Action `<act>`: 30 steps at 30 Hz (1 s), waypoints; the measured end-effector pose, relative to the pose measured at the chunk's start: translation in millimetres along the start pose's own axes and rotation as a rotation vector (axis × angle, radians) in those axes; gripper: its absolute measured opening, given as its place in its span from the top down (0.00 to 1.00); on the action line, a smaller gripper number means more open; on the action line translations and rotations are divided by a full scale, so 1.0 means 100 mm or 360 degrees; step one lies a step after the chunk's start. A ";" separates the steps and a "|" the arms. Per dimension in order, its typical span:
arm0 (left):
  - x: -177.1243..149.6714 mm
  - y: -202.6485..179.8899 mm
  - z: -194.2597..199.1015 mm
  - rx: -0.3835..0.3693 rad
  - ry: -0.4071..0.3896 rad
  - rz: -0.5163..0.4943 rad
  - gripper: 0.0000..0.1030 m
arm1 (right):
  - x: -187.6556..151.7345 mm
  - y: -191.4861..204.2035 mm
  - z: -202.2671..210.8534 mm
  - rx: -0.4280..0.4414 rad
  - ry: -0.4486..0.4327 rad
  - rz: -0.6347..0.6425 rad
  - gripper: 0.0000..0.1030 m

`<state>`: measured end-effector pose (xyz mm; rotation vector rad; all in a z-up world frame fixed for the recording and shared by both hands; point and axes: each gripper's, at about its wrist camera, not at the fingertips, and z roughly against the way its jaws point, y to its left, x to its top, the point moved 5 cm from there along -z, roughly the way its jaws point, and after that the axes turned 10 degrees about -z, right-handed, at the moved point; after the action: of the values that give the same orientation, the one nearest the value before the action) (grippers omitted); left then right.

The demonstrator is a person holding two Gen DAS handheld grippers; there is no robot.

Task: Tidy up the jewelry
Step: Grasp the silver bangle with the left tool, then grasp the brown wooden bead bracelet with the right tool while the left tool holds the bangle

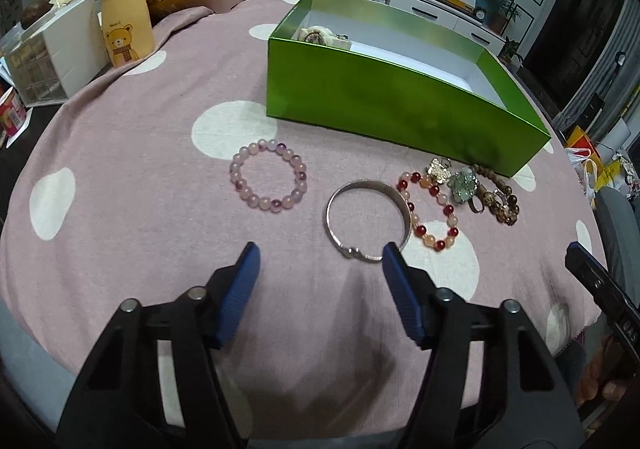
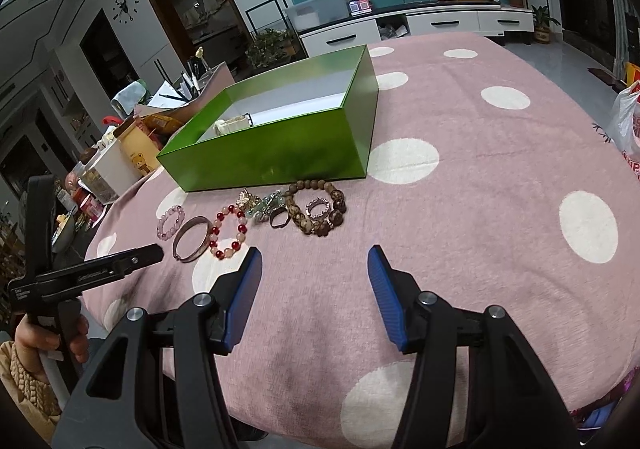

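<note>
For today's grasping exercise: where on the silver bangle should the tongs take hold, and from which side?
Grip the silver bangle across its thin near rim beside the knot, coming from above, one finger inside the ring. It lies flat on the cloth, and red beads touch its right side.

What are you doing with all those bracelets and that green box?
A person is tidying jewelry with a two-finger gripper in each hand. The left gripper is open, just in front of the silver bangle, not touching it. The right gripper is open too, holding nothing. The pink bead bracelet and the red bead bracelet lie on the tablecloth. The green box already holds one pale piece.
</note>
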<state>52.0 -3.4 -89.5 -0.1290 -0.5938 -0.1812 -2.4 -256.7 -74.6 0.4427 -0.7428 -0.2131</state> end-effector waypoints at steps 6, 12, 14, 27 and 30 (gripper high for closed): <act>0.15 -0.07 -0.19 0.0014 -0.0006 -0.0080 0.57 | -0.02 -0.03 -0.02 0.0008 0.0007 -0.0008 0.46; 0.25 -0.16 -0.34 0.0000 -0.0006 -0.0175 0.72 | 0.00 -0.06 -0.05 -0.0004 0.0015 -0.0018 0.46; 0.28 -0.22 -0.37 -0.0018 -0.0012 -0.0226 0.77 | 0.00 -0.09 -0.08 -0.0013 0.0020 -0.0025 0.46; 0.29 -0.30 -0.21 -0.0109 -0.0076 -0.0230 0.97 | 0.18 -0.10 -0.28 -0.0045 0.0035 0.0001 0.59; 0.28 -0.25 -0.06 -0.0130 -0.0127 -0.0188 0.97 | 0.22 -0.07 -0.38 -0.0066 0.0051 0.0031 0.65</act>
<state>72.9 -32.5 -76.6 -0.1812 -0.6739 -0.3159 39.8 -258.6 -89.6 0.3985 -0.7096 -0.2025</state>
